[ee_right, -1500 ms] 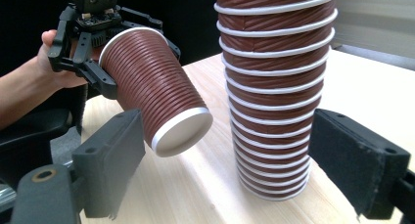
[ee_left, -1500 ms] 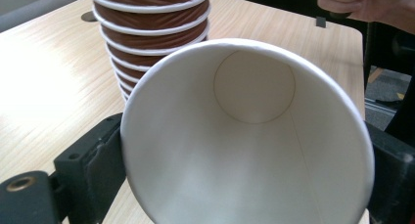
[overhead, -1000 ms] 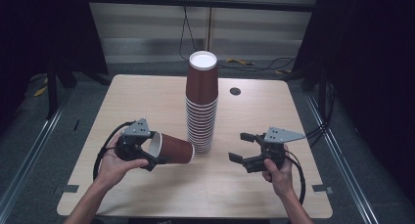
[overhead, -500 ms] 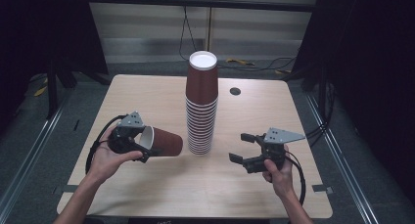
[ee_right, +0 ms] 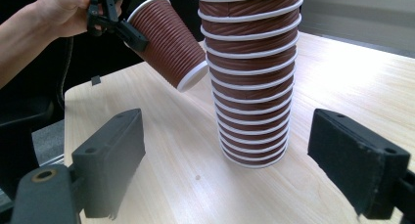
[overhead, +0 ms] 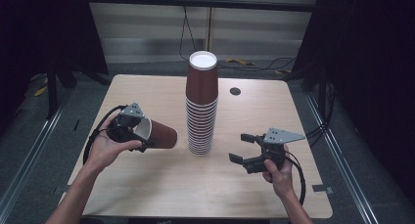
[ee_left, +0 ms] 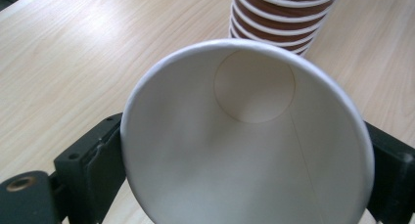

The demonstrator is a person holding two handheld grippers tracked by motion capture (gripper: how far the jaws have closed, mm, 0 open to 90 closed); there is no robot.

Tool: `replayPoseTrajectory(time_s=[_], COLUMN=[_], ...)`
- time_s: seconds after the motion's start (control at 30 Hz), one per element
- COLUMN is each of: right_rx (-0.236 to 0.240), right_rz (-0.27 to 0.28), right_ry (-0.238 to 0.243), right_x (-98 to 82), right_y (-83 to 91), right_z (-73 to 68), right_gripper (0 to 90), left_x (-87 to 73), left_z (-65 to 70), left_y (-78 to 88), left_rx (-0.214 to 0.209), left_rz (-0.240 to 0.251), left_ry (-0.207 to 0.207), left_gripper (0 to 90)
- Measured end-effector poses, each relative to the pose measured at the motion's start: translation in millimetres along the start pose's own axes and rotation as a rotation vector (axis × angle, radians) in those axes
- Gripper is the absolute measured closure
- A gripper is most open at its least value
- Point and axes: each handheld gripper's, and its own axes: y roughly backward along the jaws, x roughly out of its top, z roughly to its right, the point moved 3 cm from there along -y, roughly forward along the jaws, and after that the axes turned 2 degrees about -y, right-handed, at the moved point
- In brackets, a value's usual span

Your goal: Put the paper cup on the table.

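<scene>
A tall stack of brown ribbed paper cups (overhead: 200,106) stands upside down in the middle of the table (overhead: 147,185). My left gripper (overhead: 128,128) is shut on a single brown cup (overhead: 159,134), held on its side above the table left of the stack, its bottom toward the stack. In the left gripper view the cup's white inside (ee_left: 244,145) sits between the jaws, with the stack (ee_left: 279,18) beyond it. My right gripper (overhead: 243,147) is open right of the stack. In the right gripper view the stack (ee_right: 249,77) and the held cup (ee_right: 166,43) lie ahead.
A small dark round hole (overhead: 235,91) sits in the table top behind the stack. Cables (overhead: 298,180) trail from both grippers. Dark frame posts and floor rails surround the table.
My left gripper has carried the cup leftward away from the stack and tilted it, lifting its mouth end. The right gripper has stayed put.
</scene>
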Motion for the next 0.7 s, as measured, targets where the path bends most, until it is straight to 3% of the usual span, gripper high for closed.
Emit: replayPoseTrajectory(time_s=[0.17,0.33,0.7], right_rx=[-0.001,0.013,0.022], right_rz=[-0.002,-0.015,-0.027], right_ry=[-0.002,0.006,0.008], right_x=[-0.8,-1.3,-2.2], right_y=[-0.8,-1.2,-2.7], right_z=[-0.2,-1.6,-1.6], right_gripper=[13.6,13.7,13.7], left_x=[5.5,6.0,12.4], left_z=[-4.5,-7.8,-14.0], left_y=[-2.7,-9.8,-19.5], left_rx=[0.004,0.016,0.011], left_rz=[-0.034,-0.074,-0.165], left_ry=[-0.015,0.005,-0.046], left_gripper=[7.5,7.2,6.7])
